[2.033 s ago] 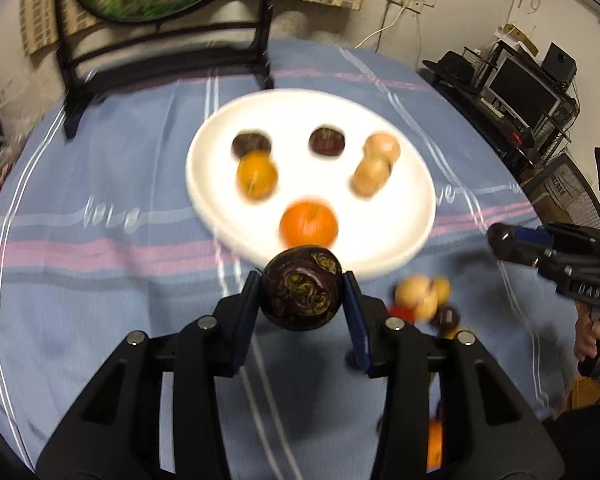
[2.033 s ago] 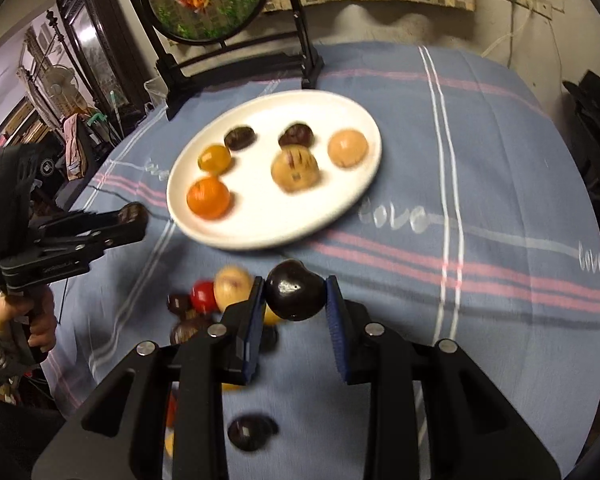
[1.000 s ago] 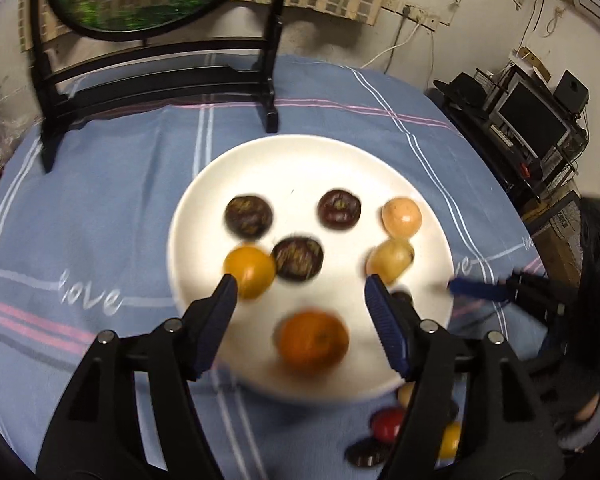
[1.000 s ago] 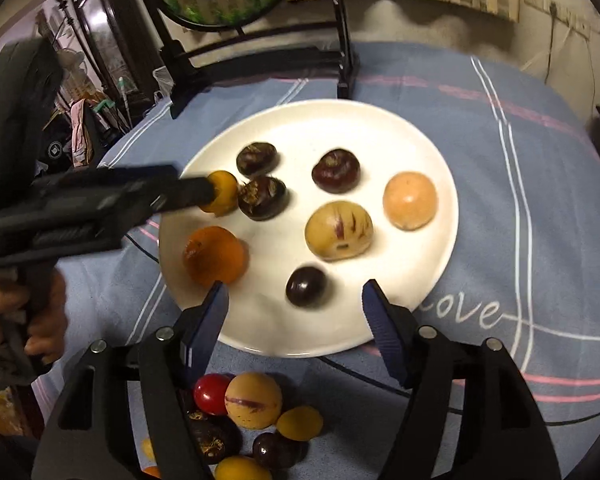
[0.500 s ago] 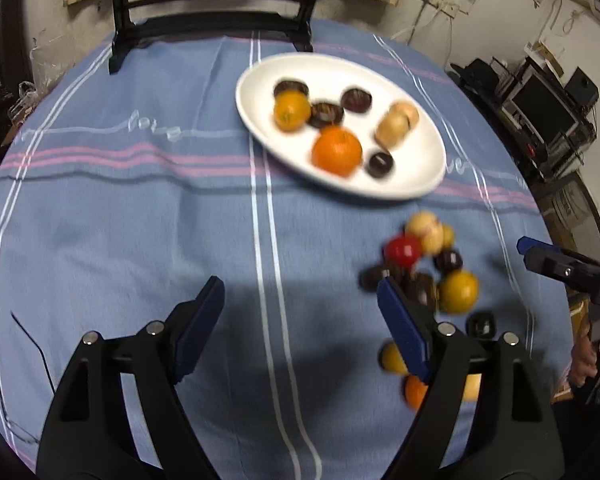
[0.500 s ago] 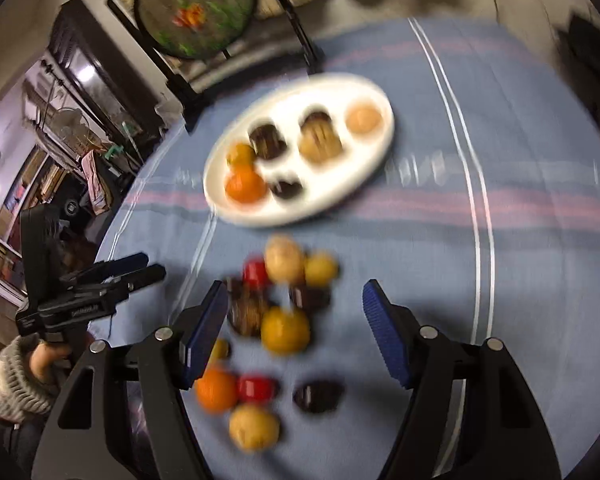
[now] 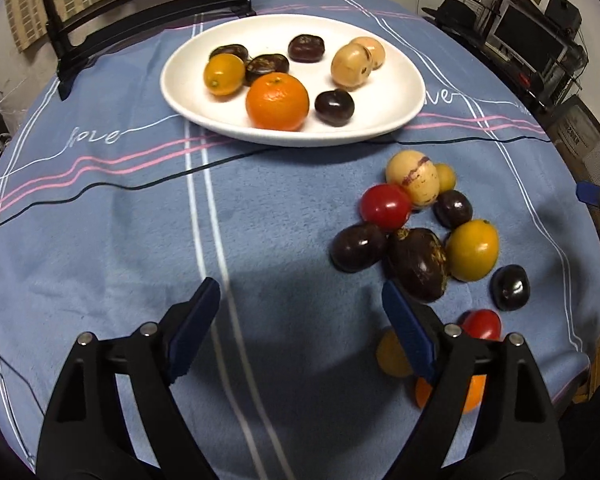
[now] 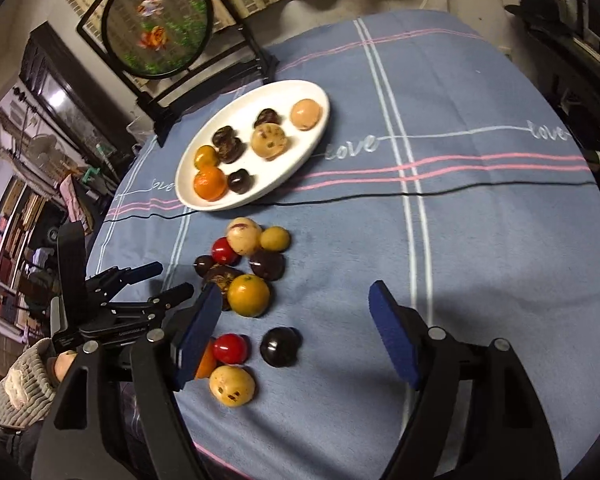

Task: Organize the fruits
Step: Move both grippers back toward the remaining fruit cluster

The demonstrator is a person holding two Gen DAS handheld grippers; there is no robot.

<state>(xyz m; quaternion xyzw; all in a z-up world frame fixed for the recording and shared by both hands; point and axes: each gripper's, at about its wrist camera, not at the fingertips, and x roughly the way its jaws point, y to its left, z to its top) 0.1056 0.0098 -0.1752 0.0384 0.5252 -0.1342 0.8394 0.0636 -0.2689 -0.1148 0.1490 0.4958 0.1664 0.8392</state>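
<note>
left tool [image 7: 300,312], blue-padded, agape above fuzzy blue tablecloth [image 7: 100,248]

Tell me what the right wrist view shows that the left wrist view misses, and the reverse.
Only the right wrist view shows the round goldfish screen whole, the pale speckled fruit near the table edge, and the left gripper from outside, open. Only the left wrist view shows the monitor on the shelf. Both share the white plate with eight fruits, the orange on it, and the loose pile on the blue tablecloth.
</note>
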